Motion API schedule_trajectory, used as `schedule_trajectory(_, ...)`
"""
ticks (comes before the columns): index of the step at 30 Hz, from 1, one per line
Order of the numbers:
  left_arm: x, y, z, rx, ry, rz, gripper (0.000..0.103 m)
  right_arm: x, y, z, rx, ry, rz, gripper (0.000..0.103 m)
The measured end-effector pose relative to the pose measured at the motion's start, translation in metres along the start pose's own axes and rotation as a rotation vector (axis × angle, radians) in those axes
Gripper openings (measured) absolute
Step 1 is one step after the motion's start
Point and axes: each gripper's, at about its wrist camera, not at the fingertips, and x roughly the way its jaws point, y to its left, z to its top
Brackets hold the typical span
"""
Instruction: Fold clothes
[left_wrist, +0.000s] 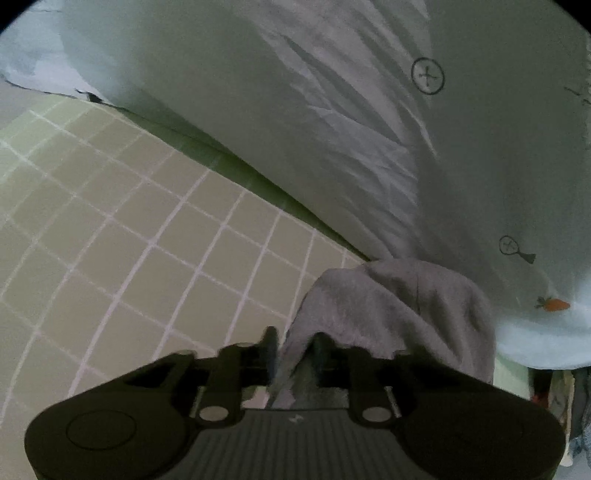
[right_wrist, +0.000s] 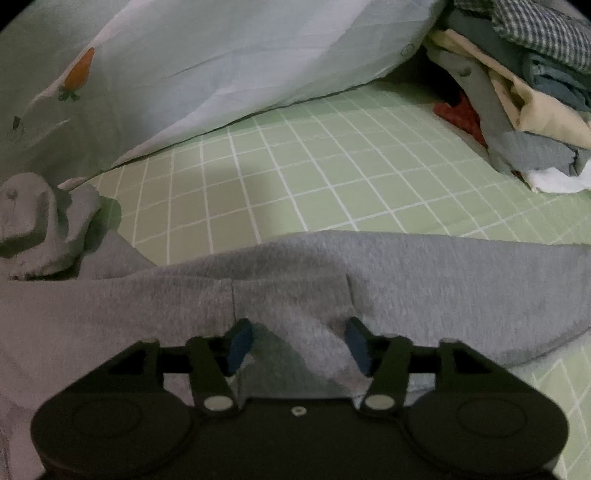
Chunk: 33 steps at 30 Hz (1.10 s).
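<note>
A grey garment (right_wrist: 295, 280) is being spread across the green checked sheet (right_wrist: 314, 166), its long axis running from side to side in front of the right gripper (right_wrist: 295, 343). That gripper's jaws are being held apart, with a ridge of grey cloth lying loose between them. The left gripper (left_wrist: 293, 347) is being kept narrow around a bunched end of the same garment (left_wrist: 391, 306); whether the pads are pressing on it cannot be told. A pale quilt (left_wrist: 295, 110) is lying just beyond, and a pile of clothes (right_wrist: 517, 92) at far right.
</note>
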Motion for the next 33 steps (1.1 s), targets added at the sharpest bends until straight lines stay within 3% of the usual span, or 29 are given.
schedule_trajectory(2, -0.009, 0.006, -0.007, -0.027, -0.016, 0.001, 0.046, -0.003, -0.001, 0.000, 0.009, -0.004, -0.020, 0.070)
schedule_trajectory(5, -0.017, 0.017, -0.018, -0.088, -0.027, -0.029, 0.055, -0.009, -0.008, 0.000, 0.043, -0.029, -0.027, 0.073)
schedule_trajectory(12, 0.000, 0.011, -0.032, -0.067, 0.053, -0.033, 0.055, -0.005, -0.025, -0.001, 0.158, -0.028, -0.037, 0.076)
schedule_trajectory(14, 0.005, 0.007, -0.035, -0.053, 0.070, -0.031, 0.048, -0.003, -0.025, -0.002, 0.147, -0.024, -0.062, 0.078)
schedule_trajectory(15, 0.007, 0.004, -0.036, -0.039, 0.074, -0.033, 0.037, -0.002, -0.024, -0.003, 0.140, -0.021, -0.070, 0.079)
schedule_trajectory(16, 0.009, 0.001, -0.036, -0.020, 0.081, -0.029, 0.010, 0.000, -0.023, -0.003, 0.132, -0.018, -0.079, 0.080)
schedule_trajectory(21, 0.005, 0.002, -0.035, 0.021, 0.058, 0.013, 0.006, 0.001, -0.022, -0.007, 0.137, 0.004, -0.050, 0.078)
schedule_trajectory(24, 0.004, 0.009, -0.032, 0.000, 0.023, 0.071, 0.006, 0.000, -0.017, -0.008, 0.119, 0.008, -0.017, 0.068)
schedule_trajectory(25, 0.004, 0.009, -0.031, 0.000, 0.015, 0.094, 0.006, 0.000, -0.012, -0.007, 0.099, 0.010, -0.011, 0.055)
schedule_trajectory(26, 0.003, 0.006, -0.030, -0.001, 0.012, 0.104, 0.007, -0.001, -0.007, -0.006, 0.068, 0.015, -0.003, 0.035)
schedule_trajectory(27, 0.002, 0.004, -0.030, 0.000, 0.007, 0.117, 0.010, -0.001, -0.002, -0.004, 0.028, 0.022, 0.001, 0.027)
schedule_trajectory(28, -0.002, 0.000, -0.032, 0.015, -0.002, 0.133, 0.015, -0.003, 0.002, -0.003, 0.000, 0.019, 0.006, 0.008)
schedule_trajectory(31, -0.021, -0.014, -0.037, 0.089, -0.033, 0.161, 0.043, -0.016, 0.011, 0.001, -0.043, -0.021, 0.008, 0.008)
schedule_trajectory(33, -0.041, -0.021, -0.043, 0.116, -0.067, 0.168, 0.054, -0.034, 0.017, 0.002, -0.047, -0.070, 0.027, 0.008)
